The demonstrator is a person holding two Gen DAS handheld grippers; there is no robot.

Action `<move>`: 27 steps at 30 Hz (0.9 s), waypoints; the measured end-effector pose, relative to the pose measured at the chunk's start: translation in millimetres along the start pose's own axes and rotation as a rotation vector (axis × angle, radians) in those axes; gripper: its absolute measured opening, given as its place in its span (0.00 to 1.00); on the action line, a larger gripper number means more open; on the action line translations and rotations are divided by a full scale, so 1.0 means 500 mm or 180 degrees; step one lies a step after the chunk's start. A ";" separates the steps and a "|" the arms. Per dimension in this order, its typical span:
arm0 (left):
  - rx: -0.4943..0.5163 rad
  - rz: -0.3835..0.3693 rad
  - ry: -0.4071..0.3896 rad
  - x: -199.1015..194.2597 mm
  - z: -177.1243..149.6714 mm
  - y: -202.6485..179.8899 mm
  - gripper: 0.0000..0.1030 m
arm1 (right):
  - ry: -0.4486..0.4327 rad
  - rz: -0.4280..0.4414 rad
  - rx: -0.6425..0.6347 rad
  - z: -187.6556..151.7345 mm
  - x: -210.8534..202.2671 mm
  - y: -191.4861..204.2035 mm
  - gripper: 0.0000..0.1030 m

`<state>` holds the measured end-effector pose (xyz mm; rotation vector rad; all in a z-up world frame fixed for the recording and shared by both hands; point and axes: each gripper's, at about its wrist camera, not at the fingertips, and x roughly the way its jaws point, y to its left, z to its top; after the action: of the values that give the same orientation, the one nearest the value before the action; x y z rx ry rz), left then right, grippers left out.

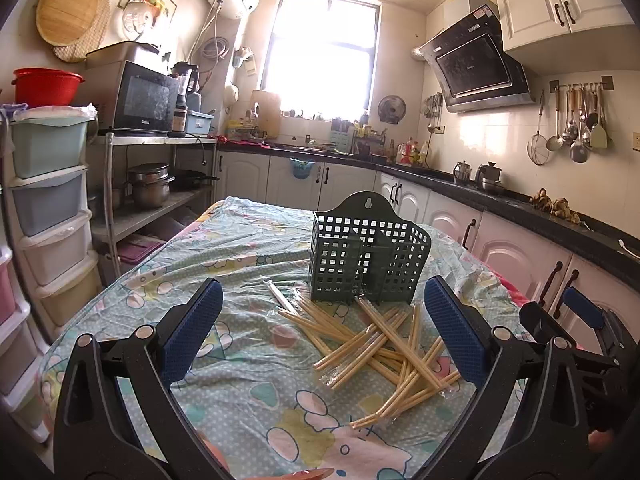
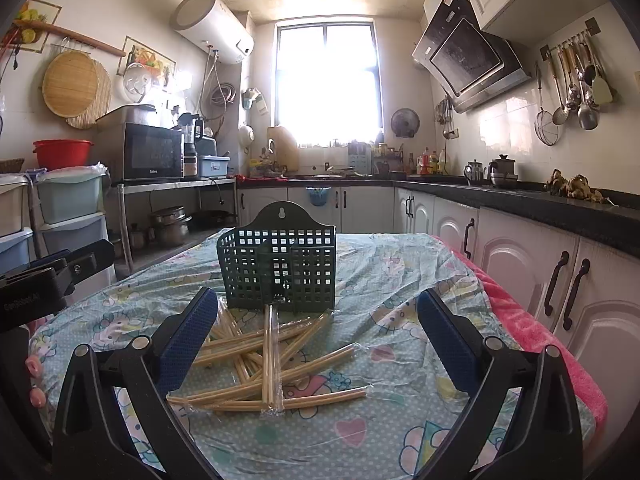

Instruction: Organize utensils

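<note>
Beside the green holder [image 2: 277, 268], both grippers gape empty; pinch one wrapped chopstick pair [image 2: 272, 360] mid-length, avoiding the tangle

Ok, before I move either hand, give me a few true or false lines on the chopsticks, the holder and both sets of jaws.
1. The chopsticks lie loose on the tablecloth. True.
2. The green holder lies tipped on its side. False: it stands upright.
3. The left gripper has a chopstick clamped in its jaws. False: its jaws are open and hold nothing.
4. The right gripper is open. True.
5. Some chopsticks already stand in the holder. False: none show inside it.
</note>
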<state>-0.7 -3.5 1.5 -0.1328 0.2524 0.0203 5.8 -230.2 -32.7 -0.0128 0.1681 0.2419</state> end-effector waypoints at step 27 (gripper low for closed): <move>-0.0008 0.0001 -0.0019 -0.003 0.007 0.001 0.91 | 0.0031 -0.0001 0.0001 -0.005 0.007 0.005 0.94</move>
<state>-1.4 -2.7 5.0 -0.1352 0.2464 0.0213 8.3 -227.0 -35.6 -0.0137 0.1779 0.2414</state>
